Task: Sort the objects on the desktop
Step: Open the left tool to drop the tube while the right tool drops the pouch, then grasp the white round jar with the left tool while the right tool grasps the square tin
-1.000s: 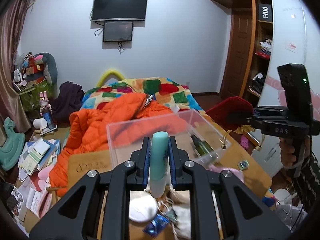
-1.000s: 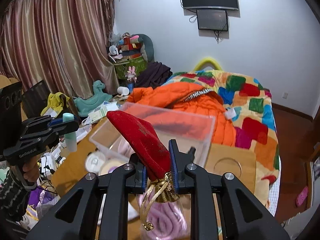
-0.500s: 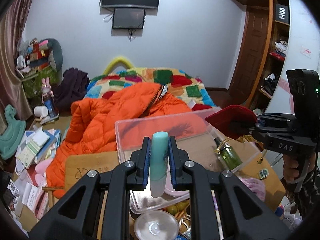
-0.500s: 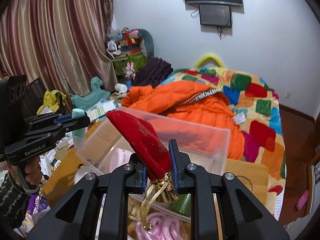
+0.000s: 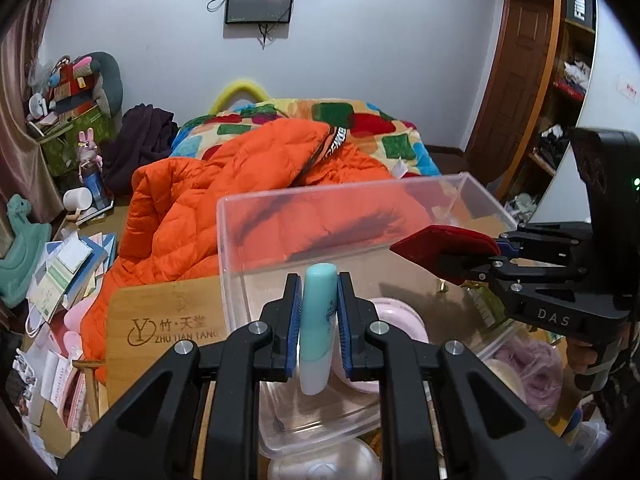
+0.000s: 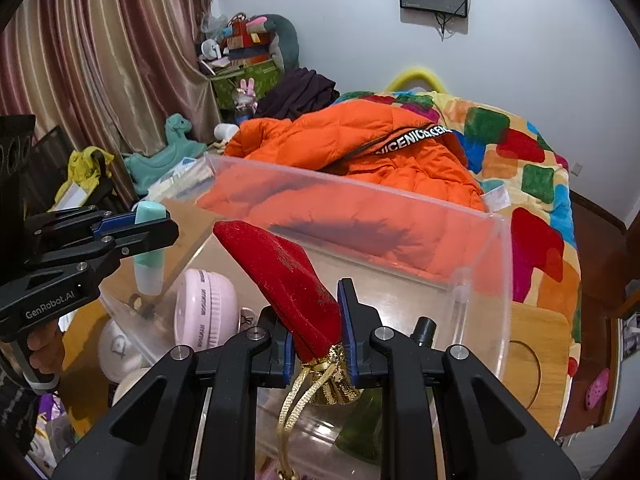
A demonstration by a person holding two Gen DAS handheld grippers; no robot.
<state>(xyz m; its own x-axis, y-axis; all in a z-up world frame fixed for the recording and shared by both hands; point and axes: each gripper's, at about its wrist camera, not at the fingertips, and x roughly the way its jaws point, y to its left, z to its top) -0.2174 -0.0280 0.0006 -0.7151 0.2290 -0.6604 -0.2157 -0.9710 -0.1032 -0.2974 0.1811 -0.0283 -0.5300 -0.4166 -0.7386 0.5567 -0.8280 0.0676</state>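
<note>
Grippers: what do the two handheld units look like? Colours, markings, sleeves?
Both matte black with silver screws and blue finger pads. The left gripper reads "GenRobot.AI" on its side in the right wrist view; the right gripper reads "DAS" in the left wrist view, with a green light. Dark patterned sleeves.

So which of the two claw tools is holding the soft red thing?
The right gripper. Its jaws are shut on the red velvet pouch with gold cords, over the clear plastic box. The left gripper instead clamps a pale teal tube.

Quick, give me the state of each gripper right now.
Left gripper: shut on the teal tube, over the clear bin.
Right gripper: shut on the red pouch, over the same bin.
</note>
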